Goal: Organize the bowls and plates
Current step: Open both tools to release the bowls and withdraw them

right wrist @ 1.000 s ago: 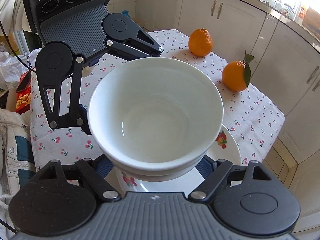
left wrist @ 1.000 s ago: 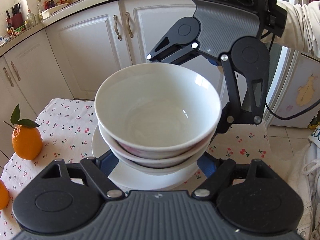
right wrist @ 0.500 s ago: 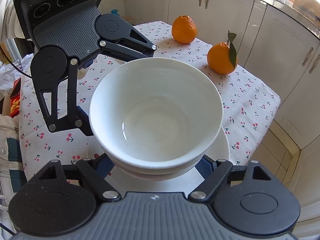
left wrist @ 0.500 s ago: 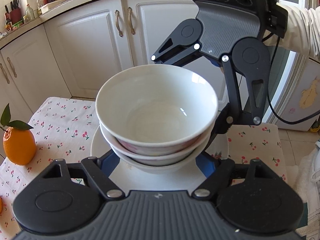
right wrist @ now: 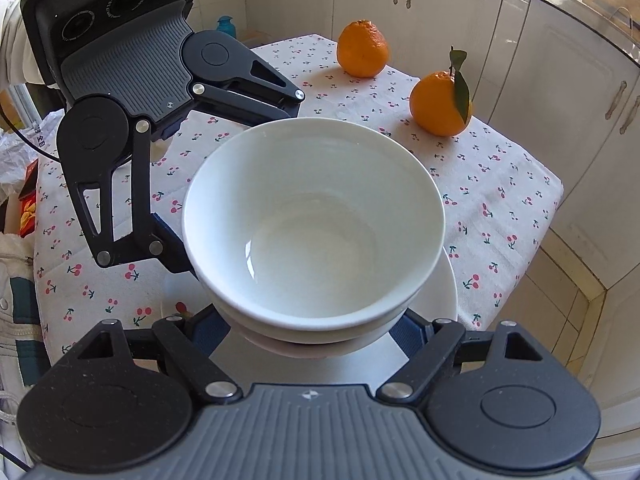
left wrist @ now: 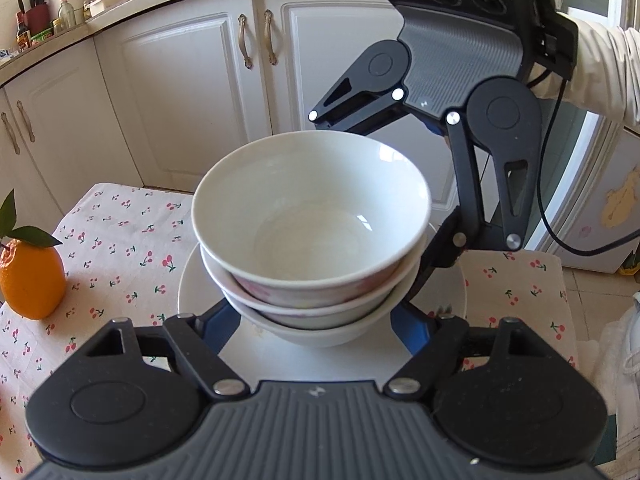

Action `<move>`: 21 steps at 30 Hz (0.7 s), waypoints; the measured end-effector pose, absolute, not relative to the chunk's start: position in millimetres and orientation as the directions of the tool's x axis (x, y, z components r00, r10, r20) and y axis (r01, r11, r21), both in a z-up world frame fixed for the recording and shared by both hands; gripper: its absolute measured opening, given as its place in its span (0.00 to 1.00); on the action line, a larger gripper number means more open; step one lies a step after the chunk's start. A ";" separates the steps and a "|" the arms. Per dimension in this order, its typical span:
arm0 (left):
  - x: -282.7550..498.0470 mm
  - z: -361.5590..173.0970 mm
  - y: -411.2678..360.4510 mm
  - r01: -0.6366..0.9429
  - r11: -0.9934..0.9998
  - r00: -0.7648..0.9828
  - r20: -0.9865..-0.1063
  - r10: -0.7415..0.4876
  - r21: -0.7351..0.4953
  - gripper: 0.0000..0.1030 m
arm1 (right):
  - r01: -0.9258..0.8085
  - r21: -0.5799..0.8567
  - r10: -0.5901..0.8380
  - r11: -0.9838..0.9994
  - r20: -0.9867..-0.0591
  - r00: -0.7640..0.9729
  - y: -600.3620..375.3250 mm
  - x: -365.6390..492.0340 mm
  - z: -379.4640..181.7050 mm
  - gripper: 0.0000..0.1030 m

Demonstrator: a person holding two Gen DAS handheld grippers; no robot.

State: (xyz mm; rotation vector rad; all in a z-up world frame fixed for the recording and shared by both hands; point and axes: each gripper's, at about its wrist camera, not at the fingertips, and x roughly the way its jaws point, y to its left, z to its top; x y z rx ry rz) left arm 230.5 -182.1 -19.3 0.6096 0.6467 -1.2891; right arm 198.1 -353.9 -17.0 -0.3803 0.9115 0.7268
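Three bowls [left wrist: 312,216] are sitting stacked on the plate [left wrist: 200,280]; your left gripper [left wrist: 316,320] jaws are closing around them, right gripper [right wrist: 308,328] jaws flanking them too.

Bright daylight w/ window glare top right, soft shadows, sharp centre, strong fisheye bending at edges.

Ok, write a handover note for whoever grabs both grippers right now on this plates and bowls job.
Grippers: the left gripper jaws are closing around the foot of the bowl stack; pad contact is hidden. The right gripper jaws straddle the same stack from the opposite side; grip not visible.
Things: the stack sits on the white plate, on the cherry-print tablecloth; two oranges lie further off.
Done: three bowls nested on the plate.
Left: probably secure the stack and carry it off; destination not shown.
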 end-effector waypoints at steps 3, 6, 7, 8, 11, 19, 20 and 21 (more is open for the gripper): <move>231.0 -19.2 -181.6 0.983 0.175 0.157 -0.732 -0.663 0.052 0.79 | -0.710 0.000 0.406 0.704 -0.821 0.402 -354.1 198.3 -17.1 0.86; 230.8 -19.8 -181.0 0.983 0.175 0.159 -0.731 -0.664 0.055 0.79 | -0.710 -0.006 0.403 0.704 -0.820 0.407 -353.8 197.6 -17.2 0.86; 230.5 -20.0 -181.0 0.983 0.175 0.160 -0.730 -0.664 0.056 0.79 | -0.710 -0.010 0.400 0.704 -0.820 0.409 -353.3 197.1 -17.1 0.86; 230.4 -20.2 -180.8 0.983 0.176 0.161 -0.730 -0.665 0.056 0.79 | -0.709 -0.012 0.398 0.705 -0.821 0.410 -352.9 196.8 -16.9 0.86; 229.7 -20.6 -180.6 0.983 0.176 0.164 -0.729 -0.665 0.060 0.79 | -0.707 -0.016 0.395 0.707 -0.821 0.413 -352.6 196.1 -16.4 0.86; 223.6 -14.6 -174.5 0.977 0.196 0.195 -0.719 -0.668 0.083 0.85 | -0.684 -0.028 0.393 0.729 -0.801 0.452 -353.2 187.8 -7.7 0.99; 222.1 -12.9 -172.5 0.975 0.200 0.205 -0.714 -0.669 0.092 0.87 | -0.679 -0.033 0.388 0.733 -0.800 0.458 -352.9 186.8 -5.7 0.99; 220.1 -11.1 -170.5 0.974 0.205 0.213 -0.710 -0.671 0.098 0.88 | -0.675 -0.038 0.383 0.736 -0.800 0.462 -352.3 185.5 -4.1 0.99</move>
